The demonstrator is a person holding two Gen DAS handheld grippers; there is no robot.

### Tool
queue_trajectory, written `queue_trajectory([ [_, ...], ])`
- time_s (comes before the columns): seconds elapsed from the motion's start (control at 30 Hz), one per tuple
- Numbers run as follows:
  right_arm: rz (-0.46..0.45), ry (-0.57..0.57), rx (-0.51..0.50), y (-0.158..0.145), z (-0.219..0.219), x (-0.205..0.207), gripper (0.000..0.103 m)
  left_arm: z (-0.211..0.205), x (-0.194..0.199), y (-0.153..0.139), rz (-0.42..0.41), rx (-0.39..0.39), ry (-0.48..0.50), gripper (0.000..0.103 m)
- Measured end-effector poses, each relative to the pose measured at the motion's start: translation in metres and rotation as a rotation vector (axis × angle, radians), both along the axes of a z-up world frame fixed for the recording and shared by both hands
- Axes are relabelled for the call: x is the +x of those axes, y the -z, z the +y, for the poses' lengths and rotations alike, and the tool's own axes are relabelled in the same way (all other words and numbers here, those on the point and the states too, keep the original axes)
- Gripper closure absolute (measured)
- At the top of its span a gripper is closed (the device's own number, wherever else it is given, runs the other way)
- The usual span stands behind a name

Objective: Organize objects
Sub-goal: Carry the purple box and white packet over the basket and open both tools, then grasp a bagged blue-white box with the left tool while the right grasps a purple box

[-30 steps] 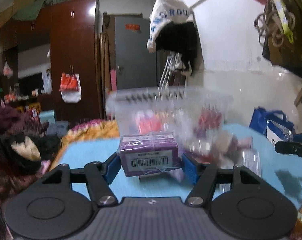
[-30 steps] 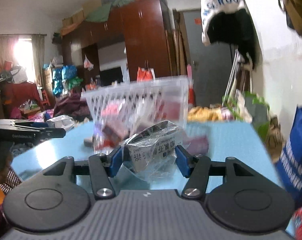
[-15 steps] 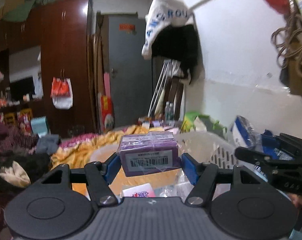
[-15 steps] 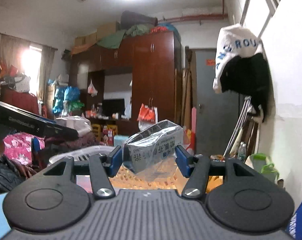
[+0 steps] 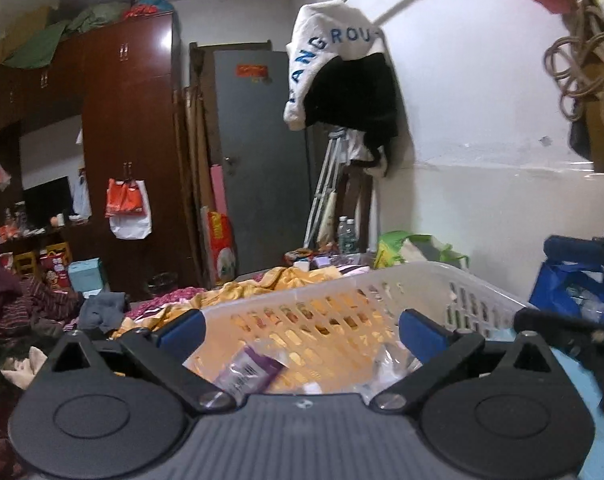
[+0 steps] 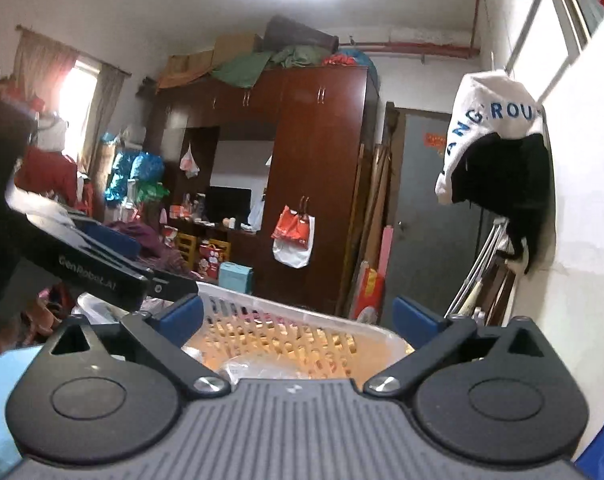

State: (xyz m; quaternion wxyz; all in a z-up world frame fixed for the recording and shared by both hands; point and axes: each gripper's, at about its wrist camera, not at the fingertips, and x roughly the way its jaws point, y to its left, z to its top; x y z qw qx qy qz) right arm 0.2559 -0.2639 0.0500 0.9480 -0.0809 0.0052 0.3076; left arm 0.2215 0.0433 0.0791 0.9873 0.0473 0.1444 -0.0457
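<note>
The left gripper [image 5: 300,328] hangs over the white basket [image 5: 382,284] with its jaws spread wide and nothing between them; a purple packet [image 5: 248,372] lies tilted inside the basket just below. The right gripper [image 6: 298,318] is over the same basket [image 6: 302,314], jaws likewise wide apart and empty, with a clear-wrapped pack [image 6: 258,368] in the basket beneath it

Both sets of fingers have sprung apart. The left gripper [image 5: 301,330] has let go of the purple packet [image 5: 249,372], now lying tilted inside the white basket [image 5: 382,284]; the right gripper [image 6: 300,317] has dropped its clear-wrapped pack [image 6: 262,368] there too.
</note>
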Motion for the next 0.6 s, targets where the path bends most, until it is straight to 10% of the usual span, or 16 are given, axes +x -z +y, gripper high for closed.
queue_trajectory([
  [0.27, 0.512, 0.089, 0.062, 0.034, -0.067, 0.006, 0.000, -0.015, -0.092, 0.047, 0.108, -0.047, 0.090, 0.000],
  [0.6, 0.635, 0.031, -0.024, 0.066, -0.071, 0.000, 0.020, -0.050, -0.139, 0.092, 0.173, -0.035, 0.196, 0.004],
])
